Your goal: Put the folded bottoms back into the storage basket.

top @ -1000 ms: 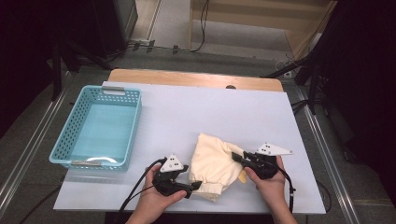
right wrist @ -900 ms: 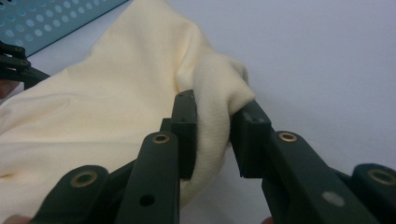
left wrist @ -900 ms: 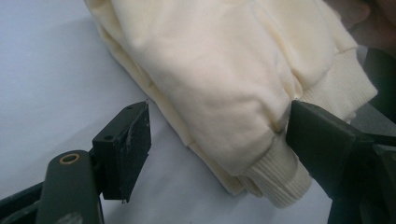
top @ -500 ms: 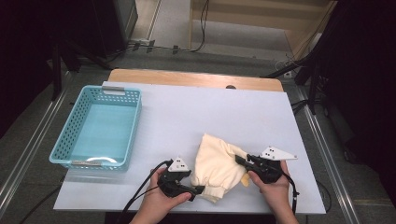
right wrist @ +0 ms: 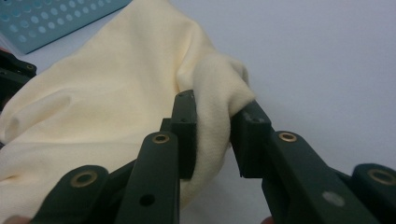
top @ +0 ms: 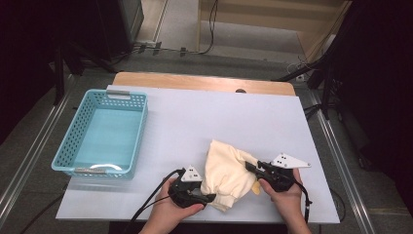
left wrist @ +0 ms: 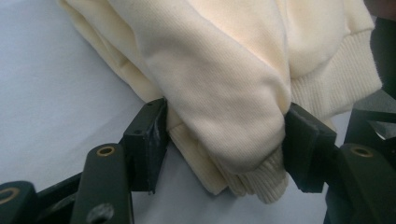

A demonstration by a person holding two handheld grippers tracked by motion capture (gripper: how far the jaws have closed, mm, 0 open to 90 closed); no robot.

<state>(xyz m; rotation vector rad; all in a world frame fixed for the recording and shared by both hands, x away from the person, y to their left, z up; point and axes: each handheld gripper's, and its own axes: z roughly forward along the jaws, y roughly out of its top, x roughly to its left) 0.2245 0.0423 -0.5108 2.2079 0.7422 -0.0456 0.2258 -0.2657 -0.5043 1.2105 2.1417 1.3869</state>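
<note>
Left gripper (top: pixel 207 197) jaws just closing, pinching cream sweatshirt (top: pixel 228 168) at lower-centre frame; right gripper (top: pixel 251 168) clenched on its right fold.

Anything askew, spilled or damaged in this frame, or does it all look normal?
Nothing stands out. The cream garment lies bunched on the white table, as cloth being handled would; no tear or stain shows. The left gripper has just been closing, its jaws around a thick fold, and the right gripper pinches another. The blue basket sits square.

High view looks down over your forearms at the whole surface (top: pixel 204 117); both tool views sit close, sharing the cream garment (top: pixel 226 170).
</note>
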